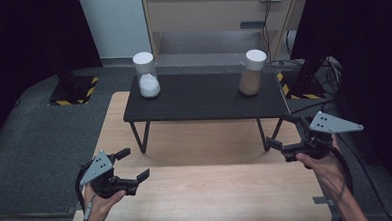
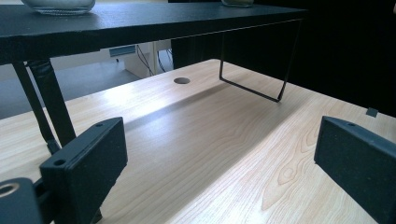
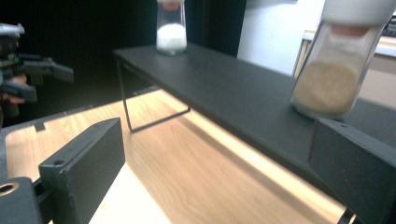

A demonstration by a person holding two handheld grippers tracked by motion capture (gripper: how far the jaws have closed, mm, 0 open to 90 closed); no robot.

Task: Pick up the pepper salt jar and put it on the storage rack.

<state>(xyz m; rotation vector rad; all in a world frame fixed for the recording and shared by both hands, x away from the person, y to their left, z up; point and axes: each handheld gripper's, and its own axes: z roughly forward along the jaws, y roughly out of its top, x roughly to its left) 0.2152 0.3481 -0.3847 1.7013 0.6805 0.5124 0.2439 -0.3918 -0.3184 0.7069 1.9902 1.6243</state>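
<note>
Your left tool [image 1: 135, 164]: lower left, jaws wide, empty, over the worktop [image 1: 213, 200] | your right tool [image 1: 280, 132]: right of centre, jaws wide, empty, near the shelf [image 1: 203, 102] end | brown jar [image 1: 251, 73]: upper right, on shelf | white jar [image 1: 147, 75]: upper left, on shelf

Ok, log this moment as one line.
left tool: open, empty, over table | right tool: open, empty, near shelf end | white jar, brown jar: upright on shelf, untouched

Black shelf [image 1: 203, 97] on a pale wood-grain table [image 1: 202, 190]; white-lidded jars, one [image 1: 147, 75] with white contents, the other [image 1: 251, 73] seemingly tan; black grippers [image 1: 135, 165].
</note>
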